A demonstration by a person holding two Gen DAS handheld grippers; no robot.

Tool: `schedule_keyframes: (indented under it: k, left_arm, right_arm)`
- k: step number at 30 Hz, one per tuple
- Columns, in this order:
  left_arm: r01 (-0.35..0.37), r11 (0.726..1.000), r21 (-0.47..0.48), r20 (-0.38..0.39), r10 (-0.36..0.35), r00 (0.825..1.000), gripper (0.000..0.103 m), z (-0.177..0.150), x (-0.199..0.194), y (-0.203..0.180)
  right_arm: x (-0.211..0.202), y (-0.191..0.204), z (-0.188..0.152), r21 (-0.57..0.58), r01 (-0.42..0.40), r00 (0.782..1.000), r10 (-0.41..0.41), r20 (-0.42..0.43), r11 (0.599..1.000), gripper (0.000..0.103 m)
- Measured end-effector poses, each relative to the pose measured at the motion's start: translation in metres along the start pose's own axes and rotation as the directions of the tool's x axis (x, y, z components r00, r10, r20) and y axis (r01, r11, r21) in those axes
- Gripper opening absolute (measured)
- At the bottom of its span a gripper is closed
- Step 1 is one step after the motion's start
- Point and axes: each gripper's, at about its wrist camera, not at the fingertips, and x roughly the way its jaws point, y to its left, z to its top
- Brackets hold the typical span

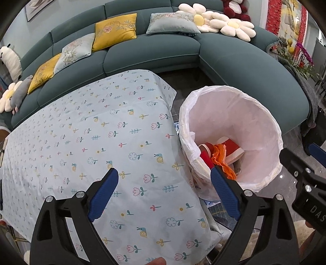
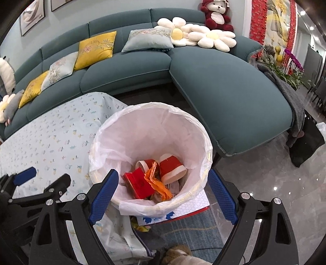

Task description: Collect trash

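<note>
A round bin lined with a white plastic bag (image 2: 154, 126) stands on the floor beside the table; it also shows in the left wrist view (image 1: 234, 114). Inside lie a red box (image 2: 138, 183), crumpled orange paper (image 2: 159, 183) and red-and-white paper cups (image 2: 173, 169). My right gripper (image 2: 163, 193) is open and empty, hovering over the bin's near rim. My left gripper (image 1: 165, 191) is open and empty above the table's right edge, its right finger over the bin's near-left rim. The table (image 1: 81, 142) has a light blue flower-print cloth with no trash visible on it.
A teal corner sofa (image 2: 224, 91) with yellow and grey cushions curves behind the table and bin. Flower-shaped pillows (image 2: 203, 36) and a red plush bear (image 2: 216, 14) sit on it. A patterned bag or box (image 2: 183, 210) lies under the bin. Glossy grey floor extends right.
</note>
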Motion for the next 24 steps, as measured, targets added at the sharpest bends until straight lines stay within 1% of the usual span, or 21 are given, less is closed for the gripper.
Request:
schedule_keyframes:
  k: [6,20,24]
  left_arm:
    - [-0.002,1.0,-0.005,-0.017,0.001,1.0,0.088,-0.0019,0.0039,-0.0006]
    - [-0.018,0.999,-0.027,-0.004,0.018,1.0,0.088,0.0019,0.003,0.0039]
    - [-0.022,1.0,-0.021,-0.002,0.022,1.0,0.088,0.0026,0.0029,0.0017]
  right_arm:
    - [0.004,-0.0006,-0.0039,-0.012,0.003,1.0,-0.003,-0.016,1.0,0.085]
    - [0.0091,-0.0009,-0.002,-0.01,-0.004,1.0,0.003,-0.026,1.0,0.085]
    - [0.01,-0.0002,-0.0022,-0.014,-0.006,1.0,0.005,-0.026,1.0,0.085]
